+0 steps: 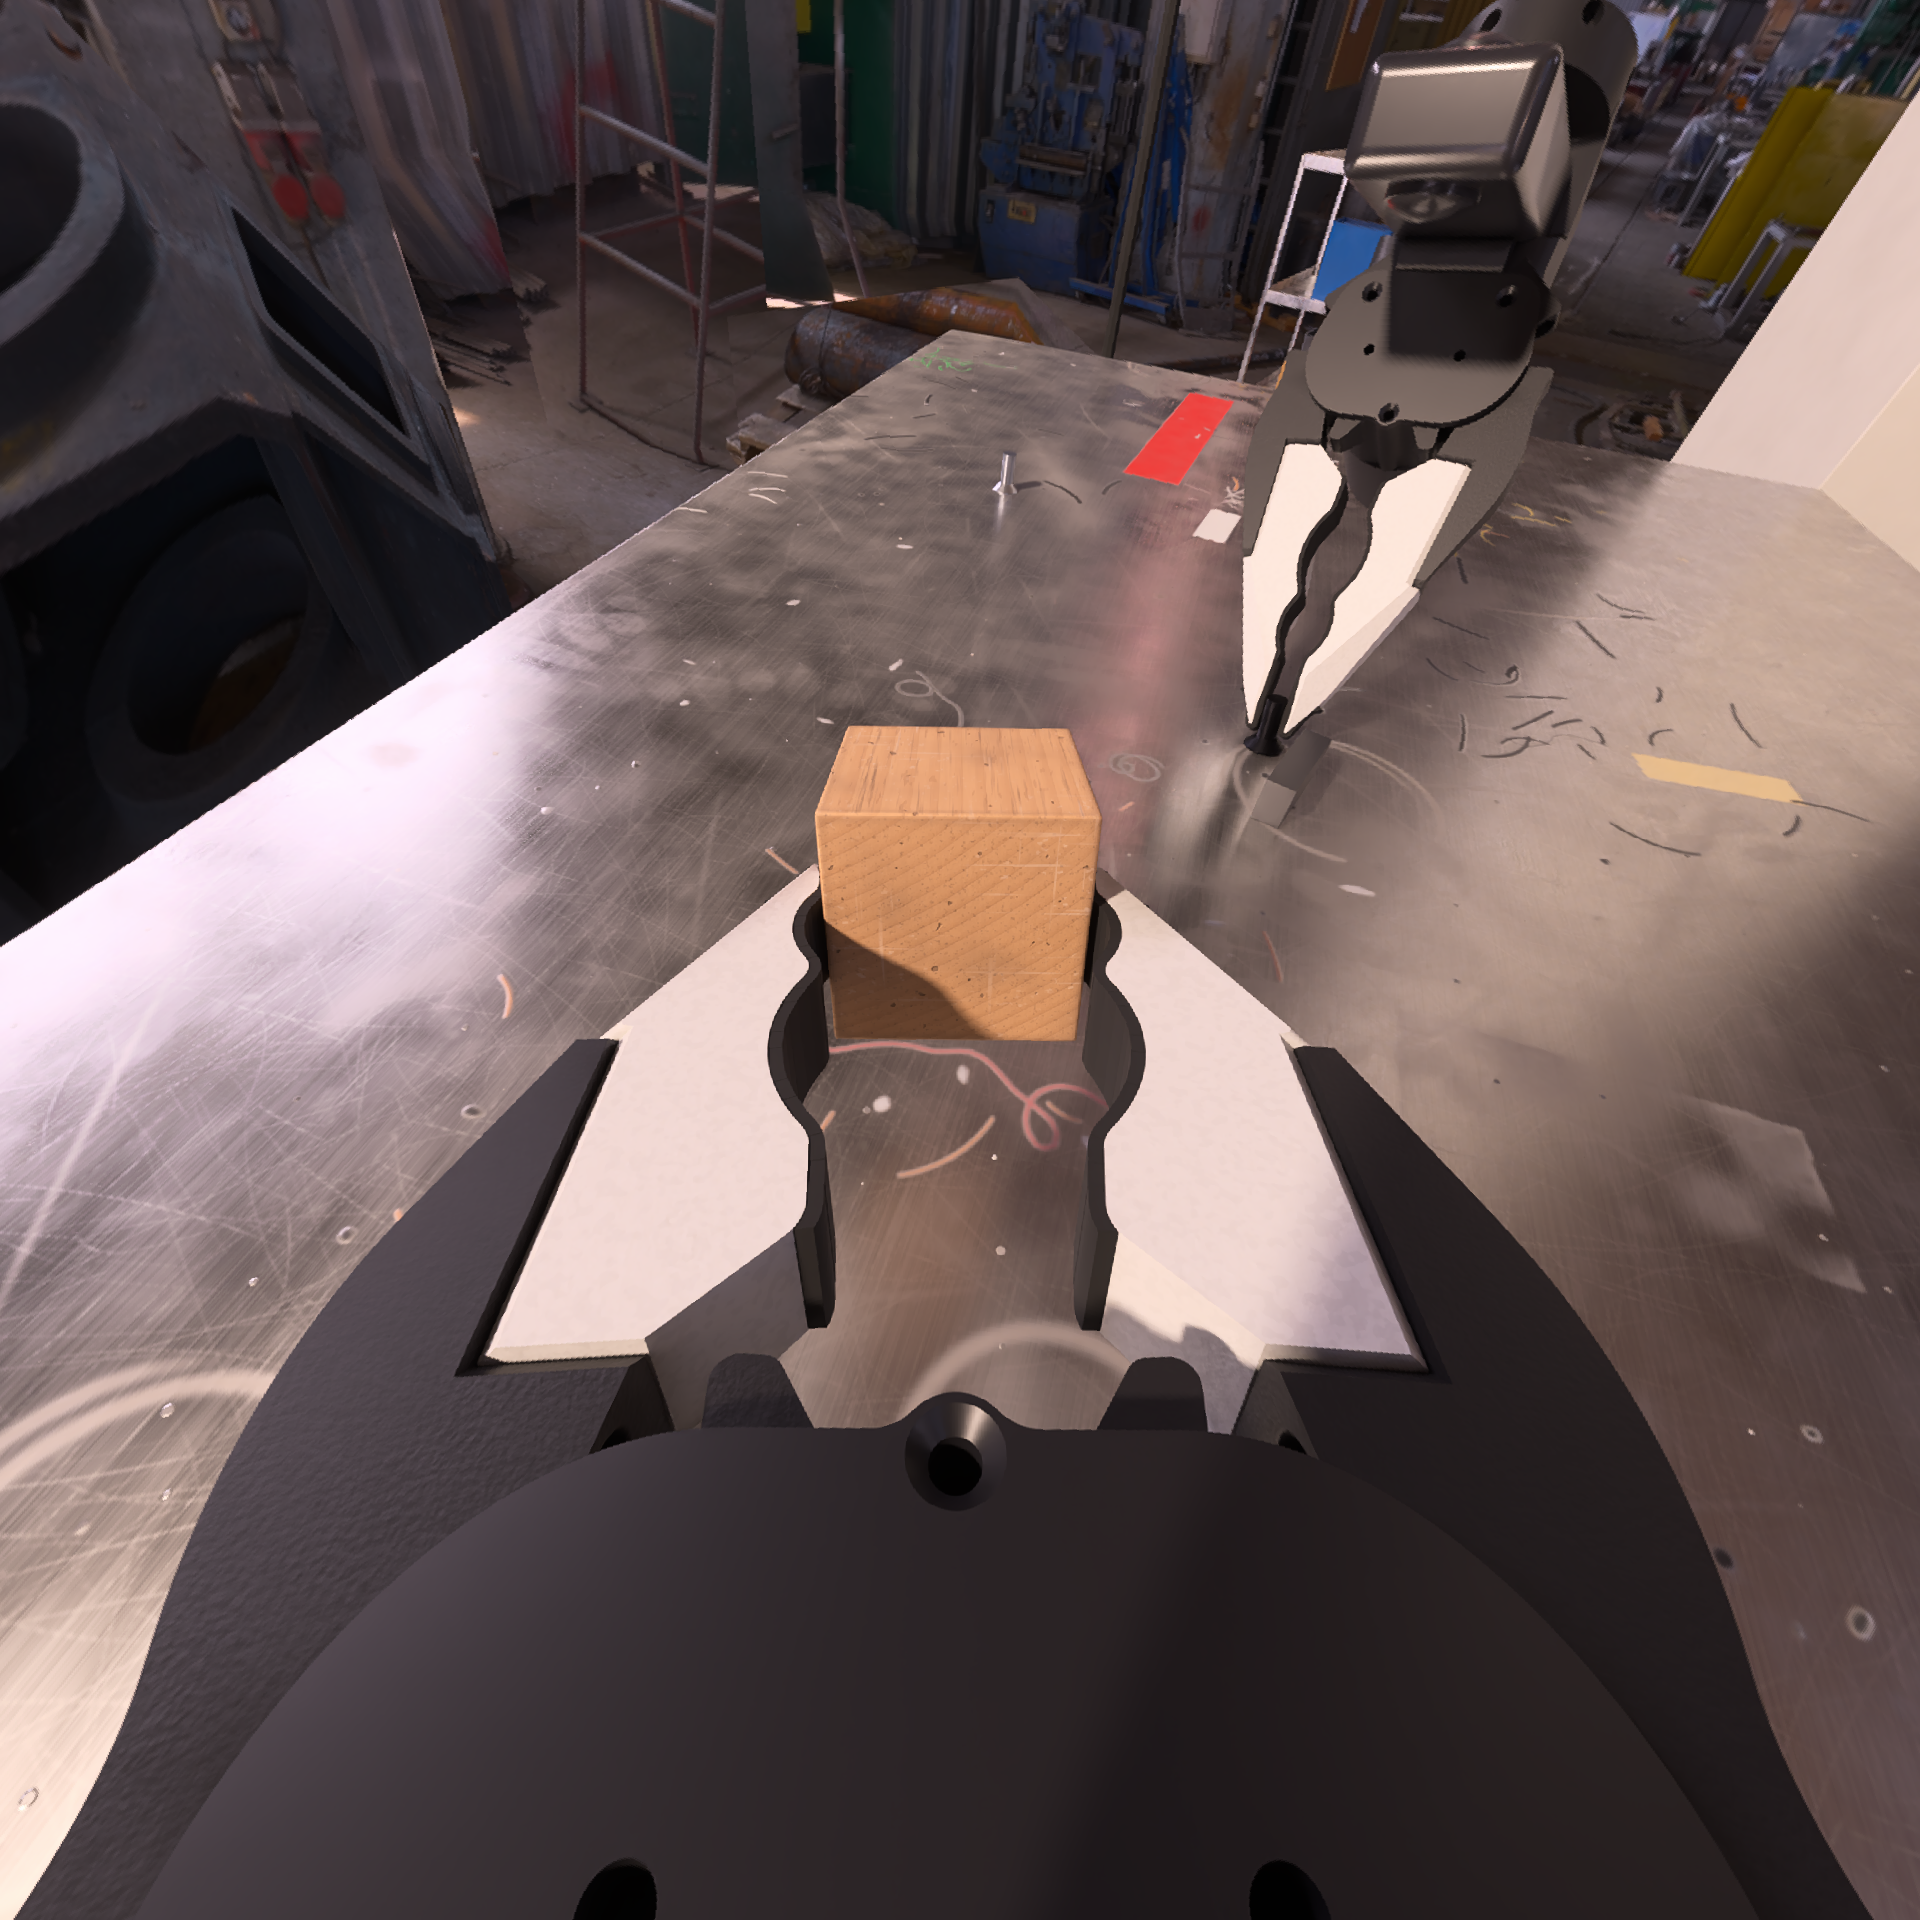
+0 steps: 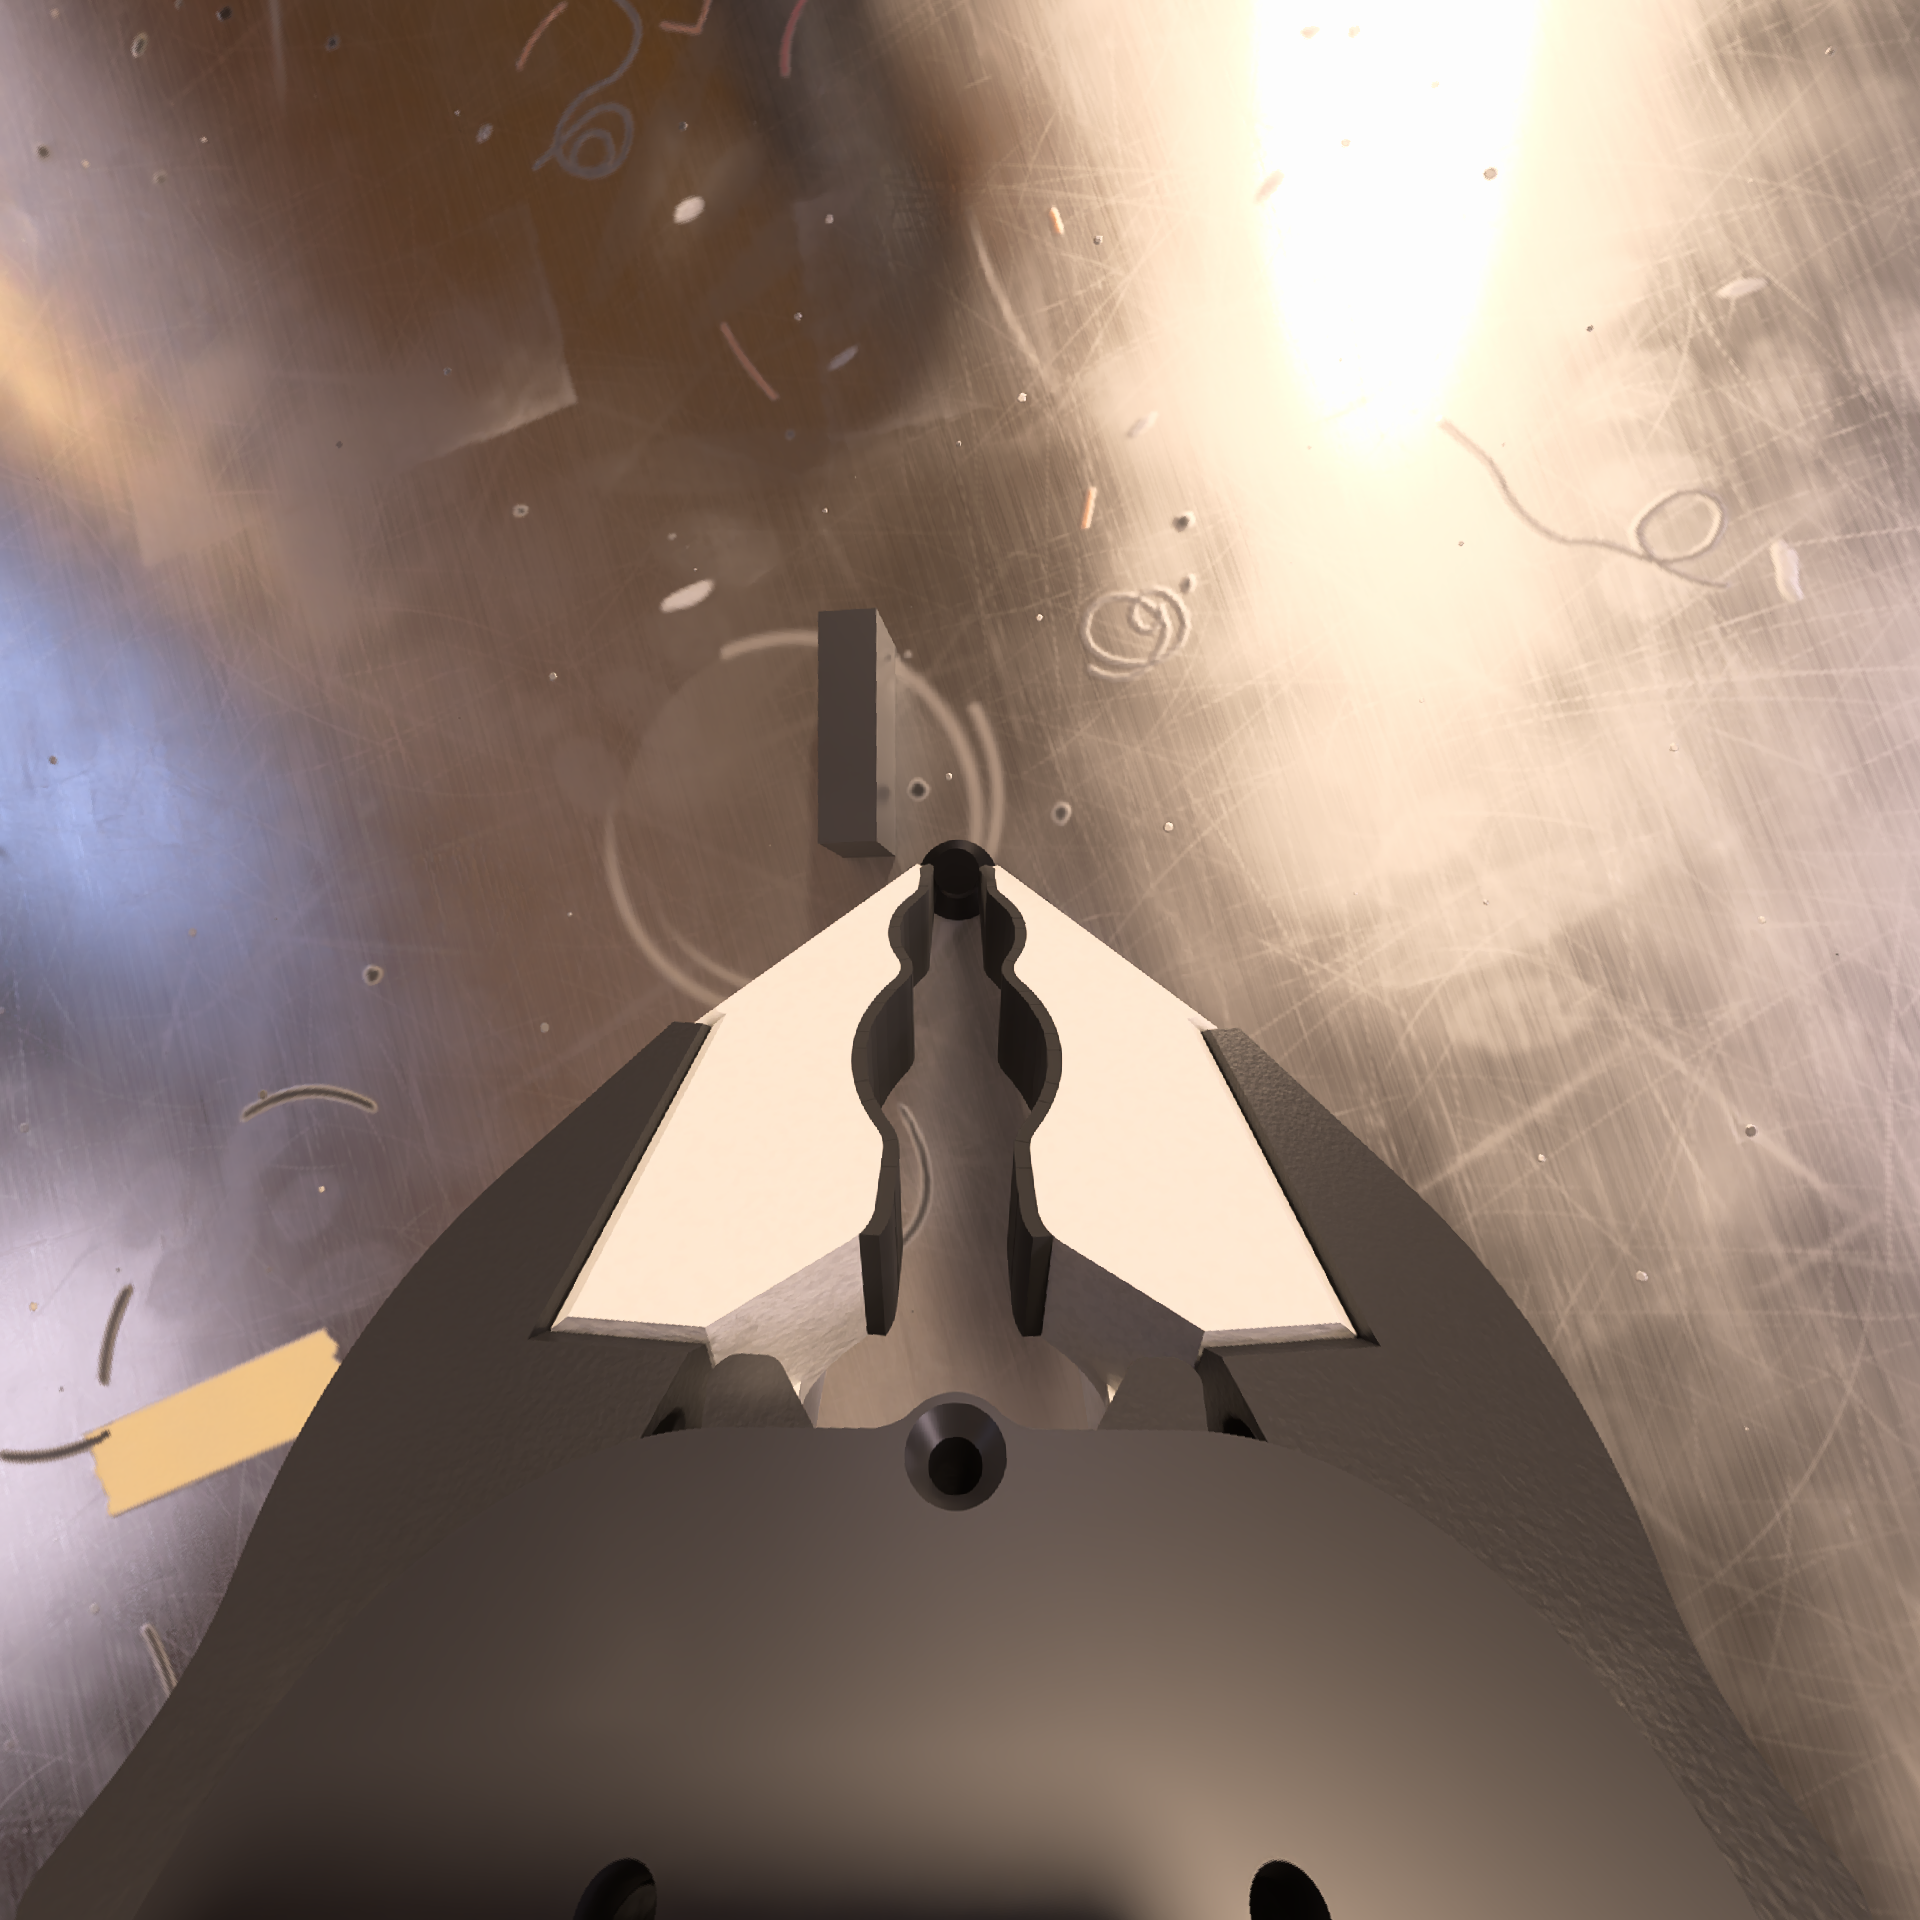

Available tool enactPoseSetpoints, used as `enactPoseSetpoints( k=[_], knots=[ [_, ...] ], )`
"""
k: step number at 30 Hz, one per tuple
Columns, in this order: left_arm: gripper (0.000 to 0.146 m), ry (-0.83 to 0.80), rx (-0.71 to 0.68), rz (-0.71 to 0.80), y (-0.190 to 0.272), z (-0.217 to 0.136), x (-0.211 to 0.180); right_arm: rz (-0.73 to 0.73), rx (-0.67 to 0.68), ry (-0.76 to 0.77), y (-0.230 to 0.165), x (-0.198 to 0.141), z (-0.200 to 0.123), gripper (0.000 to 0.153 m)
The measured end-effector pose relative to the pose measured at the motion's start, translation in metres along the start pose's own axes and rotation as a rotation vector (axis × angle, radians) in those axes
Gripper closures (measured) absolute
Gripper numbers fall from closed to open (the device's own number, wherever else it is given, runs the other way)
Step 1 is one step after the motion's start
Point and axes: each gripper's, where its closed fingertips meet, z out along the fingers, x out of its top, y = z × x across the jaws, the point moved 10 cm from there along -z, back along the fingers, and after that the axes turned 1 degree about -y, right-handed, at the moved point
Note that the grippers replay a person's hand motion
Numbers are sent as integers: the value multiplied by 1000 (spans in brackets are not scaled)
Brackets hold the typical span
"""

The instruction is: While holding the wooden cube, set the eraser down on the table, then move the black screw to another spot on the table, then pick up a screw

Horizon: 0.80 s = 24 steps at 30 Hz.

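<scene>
L claw [image 1: 956, 914] grips wooden cube [image 1: 956, 883]; R claw [image 2: 958, 883] pinches black screw [image 2: 956, 881]; silver screw [image 1: 1004, 476] L view only.

An industrial workshop: a scratched metal desk [image 1: 623, 831] fills the frame, with scaffolding [image 1: 665, 208] upper centre, blue machinery [image 1: 1081, 156] beyond and a rusty gas cylinder [image 1: 894, 322] on the floor.

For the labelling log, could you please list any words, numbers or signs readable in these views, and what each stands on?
No text is readable.
Wooden cube, black screw, eraser: no markings.
Red strip, yellow tape on the table: plain.
Yellow plate on the blue machine behind: too blurred to read.
Green scribble at the table's far edge: illegible.
</scene>
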Motion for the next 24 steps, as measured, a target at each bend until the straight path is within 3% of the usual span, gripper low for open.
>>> enactPoseSetpoints(
  k=[2, 4, 7, 11, 14, 18, 24],
  knots=[
    [99, 1, 0, 1, 0, 0, 0, 0, -7, 5, 0, -1, 0, 143],
    [99, 1, 0, 3, 0, 0, 0, 7, -44, 15, 3, -3, -7, 118],
    [99, 1, -1, 2, 0, 0, 0, 85, -122, 133, 17, -9, -40, 113],
    [99, -2, -2, -3, 0, 0, 0, 396, -469, 302, 72, -43, -94, 120],
    [99, -3, -1, -1, 0, 0, 0, 669, -666, 321, 114, -68, -121, 112],
    [99, -3, 0, 16, 2, 0, 0, 874, -774, 191, 150, -89, -118, 110],
    [99, 2, -1, 24, 3, -1, 0, 867, -759, 34, 174, -88, -94, 116]
  ],
)
